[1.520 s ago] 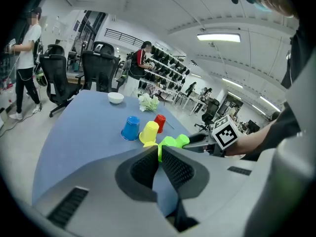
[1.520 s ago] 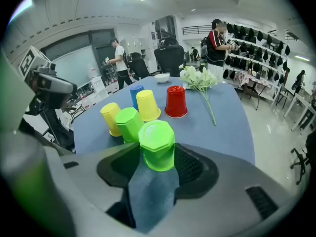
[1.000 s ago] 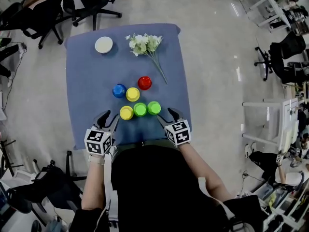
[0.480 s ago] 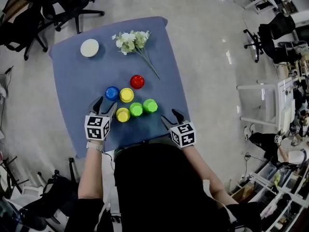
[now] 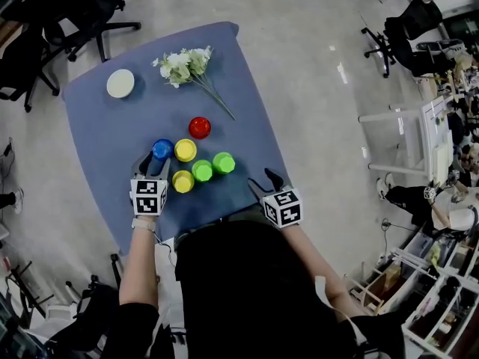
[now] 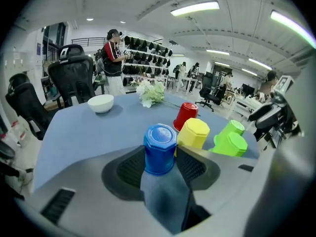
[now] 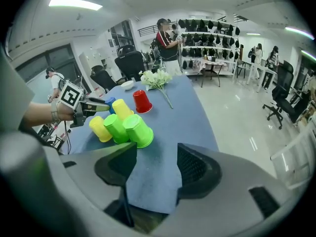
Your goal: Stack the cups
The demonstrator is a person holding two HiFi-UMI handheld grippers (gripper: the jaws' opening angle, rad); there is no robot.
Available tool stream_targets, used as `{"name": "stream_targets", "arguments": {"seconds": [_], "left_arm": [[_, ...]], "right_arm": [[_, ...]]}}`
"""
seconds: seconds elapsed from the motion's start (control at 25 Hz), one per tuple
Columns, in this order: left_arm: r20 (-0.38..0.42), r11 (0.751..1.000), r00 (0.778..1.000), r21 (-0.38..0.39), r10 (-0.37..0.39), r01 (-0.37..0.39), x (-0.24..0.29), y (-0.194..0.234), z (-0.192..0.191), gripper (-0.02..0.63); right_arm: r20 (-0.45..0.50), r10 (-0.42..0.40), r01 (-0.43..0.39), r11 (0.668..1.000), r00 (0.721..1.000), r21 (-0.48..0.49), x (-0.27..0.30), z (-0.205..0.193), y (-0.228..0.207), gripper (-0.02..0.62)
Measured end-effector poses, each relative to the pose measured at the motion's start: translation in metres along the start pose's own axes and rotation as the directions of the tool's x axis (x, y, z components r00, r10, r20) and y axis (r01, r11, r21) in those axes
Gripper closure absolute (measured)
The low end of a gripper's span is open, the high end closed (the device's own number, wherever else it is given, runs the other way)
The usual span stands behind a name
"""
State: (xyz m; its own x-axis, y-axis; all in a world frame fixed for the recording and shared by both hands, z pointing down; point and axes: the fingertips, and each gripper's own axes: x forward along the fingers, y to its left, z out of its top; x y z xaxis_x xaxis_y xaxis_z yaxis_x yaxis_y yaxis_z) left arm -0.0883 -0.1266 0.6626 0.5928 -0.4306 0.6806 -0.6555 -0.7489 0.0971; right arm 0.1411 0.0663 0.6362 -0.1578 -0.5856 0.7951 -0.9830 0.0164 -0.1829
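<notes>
Several upturned cups stand close together on the blue cloth: a red cup (image 5: 199, 127), a blue cup (image 5: 162, 149), two yellow cups (image 5: 185, 149) (image 5: 182, 181) and two green cups (image 5: 202, 170) (image 5: 223, 162). My left gripper (image 5: 155, 161) reaches the blue cup (image 6: 160, 147), which stands on the cloth between its jaws. The jaws have just been closing and both pads lie against the cup's sides. My right gripper (image 5: 262, 179) hangs open near the cloth's front edge, behind the green cups (image 7: 138, 130), with only cloth between its jaws (image 7: 155, 164).
A white bowl (image 5: 120, 83) and a bunch of white flowers (image 5: 183, 64) lie at the far side of the table (image 5: 105, 133). Office chairs (image 5: 90, 6) and a white rack (image 5: 408, 137) stand on the floor around it. People stand in the background.
My left gripper has moved forward from beside the near yellow cup and now has the blue cup between its jaws. The right gripper has shifted only slightly.
</notes>
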Motion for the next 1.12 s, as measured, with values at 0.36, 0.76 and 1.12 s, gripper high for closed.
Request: {"name": "stream_targets", "arguments": {"seconds": [0.36,0.76,1.12], "left_arm": [[0.049,0.999,0.998,0.006,0.048,-0.048,-0.020,-0.005,0.010,0.416],[0.102,0.995,0.990,0.007,0.095,-0.096,-0.067,-0.029,0.027,0.417],[0.125,0.997,0.990,0.018,0.066,-0.069,-0.097,-0.080,0.030,0.417]], "right_arm": [[0.018,0.029,-0.029,1.000,0.999,-0.010,-0.003,0.005,-0.002,0.327],[0.046,0.115,-0.113,0.992,0.992,-0.049,0.006,0.019,0.006,0.328],[0.063,0.195,-0.190,0.978,0.979,-0.081,0.017,0.031,0.022,0.328]]}}
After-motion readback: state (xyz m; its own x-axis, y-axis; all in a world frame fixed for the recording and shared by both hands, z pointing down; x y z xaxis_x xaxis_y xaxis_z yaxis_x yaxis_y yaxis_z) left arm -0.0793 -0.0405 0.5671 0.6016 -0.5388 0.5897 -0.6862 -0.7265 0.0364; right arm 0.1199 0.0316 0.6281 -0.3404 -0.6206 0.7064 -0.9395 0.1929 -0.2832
